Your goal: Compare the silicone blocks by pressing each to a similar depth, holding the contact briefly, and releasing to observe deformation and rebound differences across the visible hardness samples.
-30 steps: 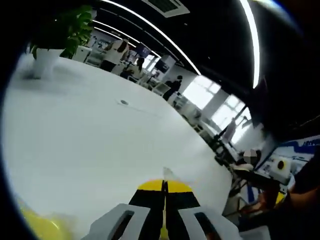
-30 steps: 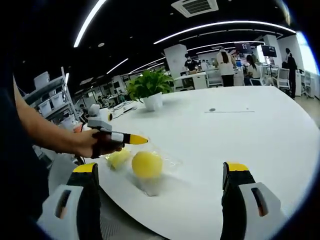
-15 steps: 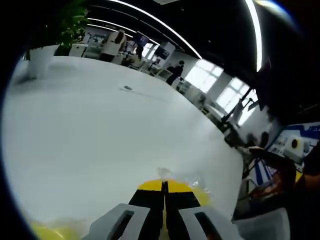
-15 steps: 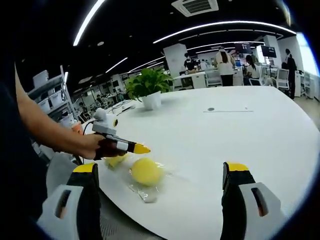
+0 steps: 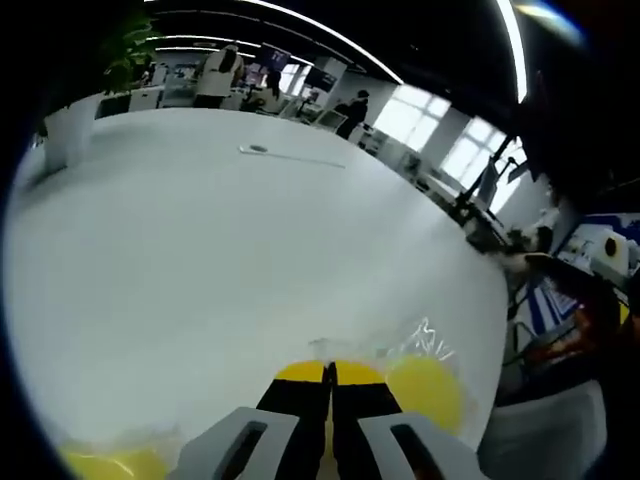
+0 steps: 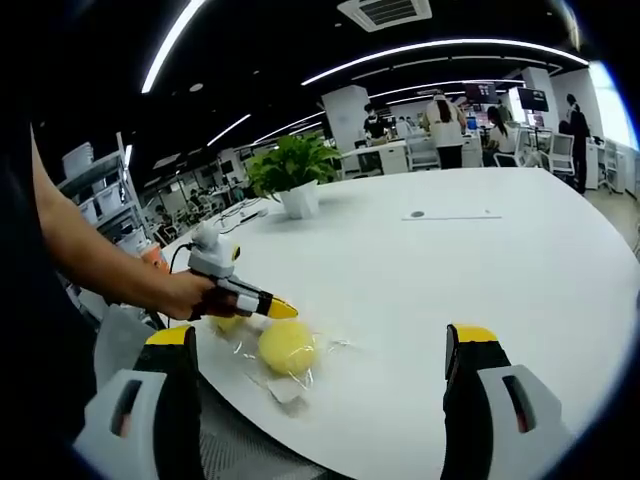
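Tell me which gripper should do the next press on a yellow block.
Left, probably. The left gripper, jaws closed, hovers right beside the yellow block in its clear wrap on the white table. The right gripper is open and held back off the table's near edge.

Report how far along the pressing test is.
Nothing looks finished. In hand: the left gripper, shut, hovers beside the yellow ball in clear wrap on the white table. The right gripper is open and idle. Left: pressing, holding and releasing each sample.
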Motion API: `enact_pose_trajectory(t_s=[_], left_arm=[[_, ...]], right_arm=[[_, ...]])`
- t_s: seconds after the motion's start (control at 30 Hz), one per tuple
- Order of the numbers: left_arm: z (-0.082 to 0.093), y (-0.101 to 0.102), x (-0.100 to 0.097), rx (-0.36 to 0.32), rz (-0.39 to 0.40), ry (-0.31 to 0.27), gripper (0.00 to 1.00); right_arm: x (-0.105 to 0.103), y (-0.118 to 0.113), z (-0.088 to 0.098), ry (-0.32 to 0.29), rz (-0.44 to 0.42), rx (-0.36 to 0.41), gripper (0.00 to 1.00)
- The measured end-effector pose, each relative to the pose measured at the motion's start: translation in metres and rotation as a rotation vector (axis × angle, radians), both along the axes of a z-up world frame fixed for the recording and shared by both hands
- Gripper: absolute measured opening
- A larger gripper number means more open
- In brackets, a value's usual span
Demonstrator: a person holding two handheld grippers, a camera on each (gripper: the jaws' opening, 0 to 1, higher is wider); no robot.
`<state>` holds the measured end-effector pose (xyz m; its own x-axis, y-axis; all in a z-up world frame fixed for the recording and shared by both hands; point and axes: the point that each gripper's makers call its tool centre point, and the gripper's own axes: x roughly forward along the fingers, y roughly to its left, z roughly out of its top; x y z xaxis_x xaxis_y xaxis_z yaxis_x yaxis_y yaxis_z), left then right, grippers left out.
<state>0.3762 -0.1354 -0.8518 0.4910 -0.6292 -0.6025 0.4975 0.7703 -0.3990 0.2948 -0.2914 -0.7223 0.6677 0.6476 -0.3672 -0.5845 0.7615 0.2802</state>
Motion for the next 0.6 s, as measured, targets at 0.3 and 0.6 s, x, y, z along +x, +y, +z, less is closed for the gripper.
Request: enact_pose_trajectory(t_s=[0.3, 0.6], left_arm=[[0.005, 0.014, 0.011, 0.160, -0.071, -0.126, 0.32], [0.073, 0.038, 0.033, -0.042, -0.029, -0.262, 0.85]], right_arm=[[0.003, 0.000, 0.003, -0.011, -0.001, 0.003, 0.96], [0.009, 0.008, 0.010, -0.033, 0.006, -0.001, 0.96]])
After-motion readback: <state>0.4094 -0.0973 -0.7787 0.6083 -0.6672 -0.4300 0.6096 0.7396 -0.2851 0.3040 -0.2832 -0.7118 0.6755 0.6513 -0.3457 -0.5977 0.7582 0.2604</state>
